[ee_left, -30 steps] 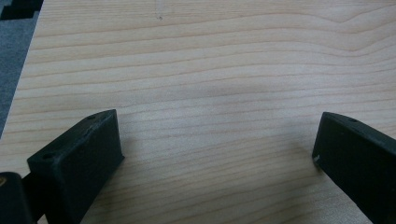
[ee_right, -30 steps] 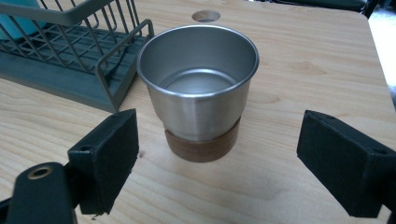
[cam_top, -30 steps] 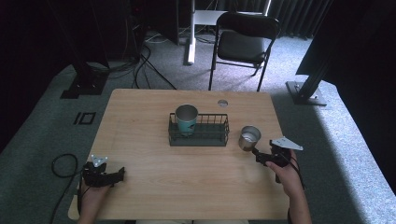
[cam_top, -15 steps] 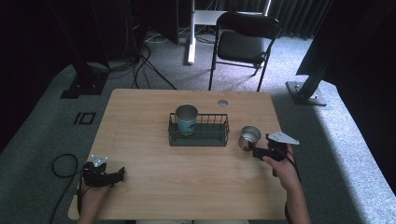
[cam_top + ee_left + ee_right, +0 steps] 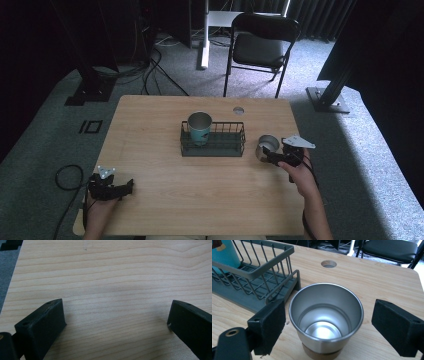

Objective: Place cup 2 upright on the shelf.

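Now the right gripper [image 5: 327, 327] is lined up on the steel cup [image 5: 325, 320], jaws spread wide with the cup standing upright between them. One finger [image 5: 268, 327] sits just beside the cup's wall, perhaps brushing it; the other finger [image 5: 398, 330] stands clear, with bare wood between it and the rim. Nothing is clamped yet. From above, the right gripper [image 5: 272, 156] meets the cup [image 5: 267, 145] just off the end of the wire rack [image 5: 212, 145], where a teal cup [image 5: 200, 128] already stands.

My read: this is the approach-to-grasp step, and the likely aim is to put the steel cup in the rack beside the teal one. Next it calls for closing the jaws evenly on the cup's wall, below the rim, then lifting straight up before carrying it over the rack's wire edge.

Over on the other side, the left gripper [image 5: 111, 188] rests low on the table [image 5: 150, 115], its fingers [image 5: 41, 327] spread apart over plain wood, holding nothing.

Hard to make out: the cup's base is cut off at the bottom of the right gripper view, though a brown band shows there. Whether the nearer finger truly touches the cup I cannot tell. The teal cup is cropped at that view's corner.
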The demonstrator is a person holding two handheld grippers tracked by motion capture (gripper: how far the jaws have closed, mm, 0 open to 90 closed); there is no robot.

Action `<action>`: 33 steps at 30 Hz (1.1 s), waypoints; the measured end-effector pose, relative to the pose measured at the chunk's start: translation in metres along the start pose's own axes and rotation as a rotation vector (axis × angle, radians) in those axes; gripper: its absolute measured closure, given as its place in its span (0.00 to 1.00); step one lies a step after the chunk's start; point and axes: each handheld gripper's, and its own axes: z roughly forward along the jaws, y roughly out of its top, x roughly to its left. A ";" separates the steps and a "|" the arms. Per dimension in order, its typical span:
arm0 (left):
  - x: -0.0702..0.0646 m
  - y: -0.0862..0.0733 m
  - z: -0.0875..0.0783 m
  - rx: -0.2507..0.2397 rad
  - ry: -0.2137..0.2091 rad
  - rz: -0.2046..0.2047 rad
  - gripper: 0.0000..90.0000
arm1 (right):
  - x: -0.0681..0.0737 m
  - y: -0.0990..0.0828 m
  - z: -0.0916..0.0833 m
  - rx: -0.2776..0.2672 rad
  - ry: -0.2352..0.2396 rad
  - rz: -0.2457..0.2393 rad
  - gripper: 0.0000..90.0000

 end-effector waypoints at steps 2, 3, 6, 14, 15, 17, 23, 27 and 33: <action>0.000 0.000 0.000 0.000 0.000 0.000 0.02 | 0.001 0.001 0.003 0.003 0.000 0.003 0.12; 0.000 0.000 0.000 0.000 0.000 0.000 0.02 | 0.001 0.001 0.004 0.000 -0.002 0.004 0.12; 0.000 0.000 0.000 0.000 0.000 0.000 0.02 | 0.001 0.002 0.008 -0.004 -0.006 0.007 0.12; 0.000 0.000 0.000 0.000 0.000 0.000 0.02 | 0.001 0.002 0.017 0.006 0.002 0.020 0.12; 0.000 0.000 0.000 0.000 0.000 0.000 0.02 | 0.001 0.002 0.019 0.011 0.003 0.020 0.12; 0.000 0.000 0.000 0.000 0.000 0.000 0.02 | 0.002 0.001 0.021 0.017 -0.001 0.014 0.12; 0.000 0.000 0.000 0.000 0.000 0.000 0.02 | 0.002 -0.001 0.027 0.022 -0.001 0.013 0.12; 0.000 0.000 0.000 -0.001 -0.001 0.000 0.02 | 0.002 -0.002 0.029 0.023 0.001 0.017 0.12; 0.000 0.000 0.000 -0.001 0.000 0.000 0.02 | 0.002 -0.004 0.031 0.013 -0.002 0.018 0.12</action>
